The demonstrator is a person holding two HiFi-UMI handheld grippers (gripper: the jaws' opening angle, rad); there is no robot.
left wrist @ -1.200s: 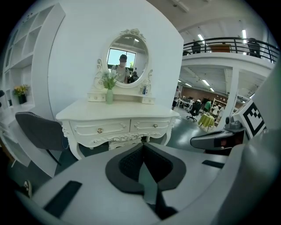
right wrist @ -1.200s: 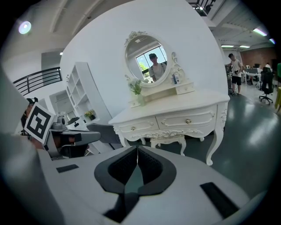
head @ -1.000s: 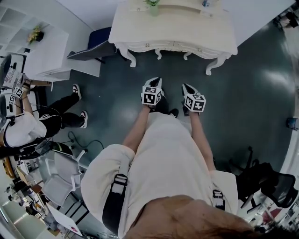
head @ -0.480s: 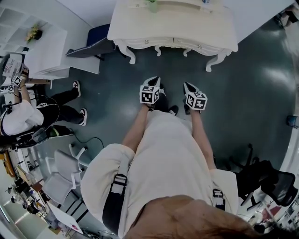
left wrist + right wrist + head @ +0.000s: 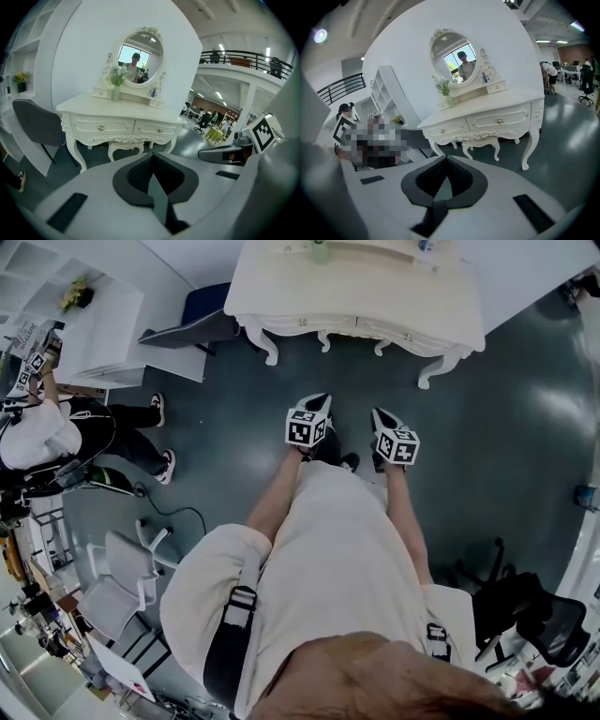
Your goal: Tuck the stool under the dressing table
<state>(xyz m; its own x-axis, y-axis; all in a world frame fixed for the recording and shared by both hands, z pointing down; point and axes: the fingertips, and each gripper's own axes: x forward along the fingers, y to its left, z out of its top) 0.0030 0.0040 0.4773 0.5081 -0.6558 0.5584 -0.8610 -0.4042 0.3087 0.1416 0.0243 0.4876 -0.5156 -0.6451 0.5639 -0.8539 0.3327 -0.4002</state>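
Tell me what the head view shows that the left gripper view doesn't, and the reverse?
Only the head view: the wearer's torso, a white chair and a black office chair.

Only the left gripper view: the oval mirror, the stool under the table, and a balcony railing.

Both: the dressing table, its vase, the grey chair beside it, the left tongs and the right tongs.

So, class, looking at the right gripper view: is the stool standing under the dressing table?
Yes, the stool stands beneath the dressing table, its curved legs showing below the drawer front, between the table's own legs.
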